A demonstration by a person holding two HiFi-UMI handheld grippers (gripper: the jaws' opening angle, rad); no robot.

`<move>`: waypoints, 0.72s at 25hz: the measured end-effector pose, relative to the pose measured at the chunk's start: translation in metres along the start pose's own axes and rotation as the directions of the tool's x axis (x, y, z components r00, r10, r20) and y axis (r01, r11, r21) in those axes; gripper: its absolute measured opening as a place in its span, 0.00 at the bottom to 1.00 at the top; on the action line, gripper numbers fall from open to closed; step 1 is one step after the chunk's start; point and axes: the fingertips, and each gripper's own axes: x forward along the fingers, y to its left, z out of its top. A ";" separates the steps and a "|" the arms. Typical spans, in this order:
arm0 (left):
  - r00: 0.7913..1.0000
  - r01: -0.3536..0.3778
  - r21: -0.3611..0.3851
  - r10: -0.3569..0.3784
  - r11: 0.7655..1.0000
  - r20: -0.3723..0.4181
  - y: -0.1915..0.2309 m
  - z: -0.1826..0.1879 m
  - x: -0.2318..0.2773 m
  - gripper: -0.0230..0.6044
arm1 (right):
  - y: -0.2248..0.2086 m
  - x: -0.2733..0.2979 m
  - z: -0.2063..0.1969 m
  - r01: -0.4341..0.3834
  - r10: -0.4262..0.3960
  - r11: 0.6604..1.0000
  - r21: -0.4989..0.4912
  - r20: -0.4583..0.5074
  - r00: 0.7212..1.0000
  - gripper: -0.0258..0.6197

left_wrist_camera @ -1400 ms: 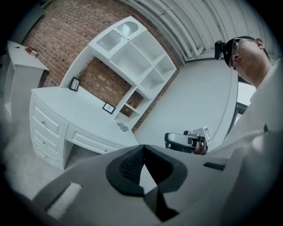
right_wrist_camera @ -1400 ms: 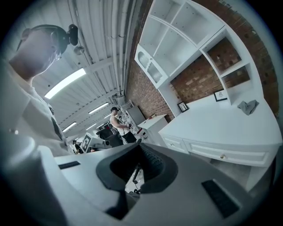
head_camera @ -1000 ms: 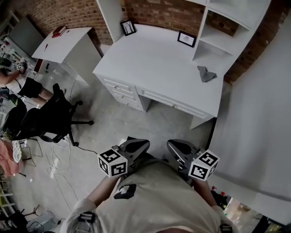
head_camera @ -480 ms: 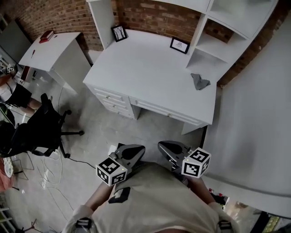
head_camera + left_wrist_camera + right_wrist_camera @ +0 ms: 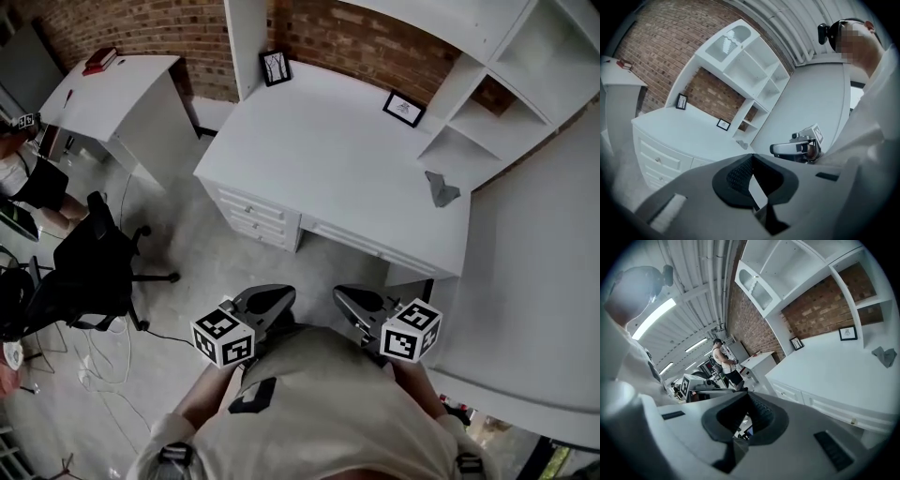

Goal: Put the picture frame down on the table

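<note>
Picture frame (image 5: 275, 67) stands upright at the worktop's (image 5: 337, 178) back left corner. A second frame (image 5: 404, 109) stands along the back edge, further right; you cannot tell which is meant. Your left tongs (image 5: 270, 298) and right tongs (image 5: 356, 300) are both closed and empty, held at your body, well short of the front edge. Step in hand: approach. Next: reach across, open one pair, grip a frame's top edge.

White desk (image 5: 347, 159), red-brown brick wall (image 5: 356, 37). Left frame (image 5: 276, 66) and right frame (image 5: 405, 108) both black with white inserts; cloth (image 5: 441, 189) grey, chair (image 5: 89, 267) black. My left gripper (image 5: 267, 302) and right gripper (image 5: 361, 302): grey, with black-and-white square markers.
</note>
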 end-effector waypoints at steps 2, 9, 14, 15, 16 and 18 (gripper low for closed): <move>1.000 -0.006 -0.008 0.006 1.000 0.013 0.015 0.007 -0.012 0.03 | 0.005 0.018 0.006 0.000 0.000 1.000 -0.009 -0.015 1.000 0.03; 0.994 -0.049 -0.107 0.059 0.993 0.093 0.065 0.020 -0.035 0.03 | 0.019 0.071 0.003 -0.047 0.041 0.997 -0.054 -0.120 0.992 0.03; 0.991 -0.039 -0.155 0.058 0.987 0.121 0.075 0.032 -0.033 0.03 | 0.014 0.089 0.010 -0.075 0.070 0.997 -0.031 -0.152 0.986 0.03; 0.991 -0.040 -0.154 0.059 0.987 0.120 0.076 0.034 -0.030 0.03 | 0.011 0.091 0.012 -0.081 0.077 0.996 -0.022 -0.149 0.986 0.03; 0.991 -0.044 -0.150 0.062 0.988 0.118 0.077 0.035 -0.028 0.03 | 0.008 0.093 0.016 -0.088 0.085 0.996 -0.014 -0.141 0.986 0.03; 0.990 -0.060 -0.136 0.076 0.989 0.116 0.081 0.040 -0.021 0.03 | -0.001 0.099 0.025 -0.113 0.112 0.994 -0.004 -0.124 0.986 0.03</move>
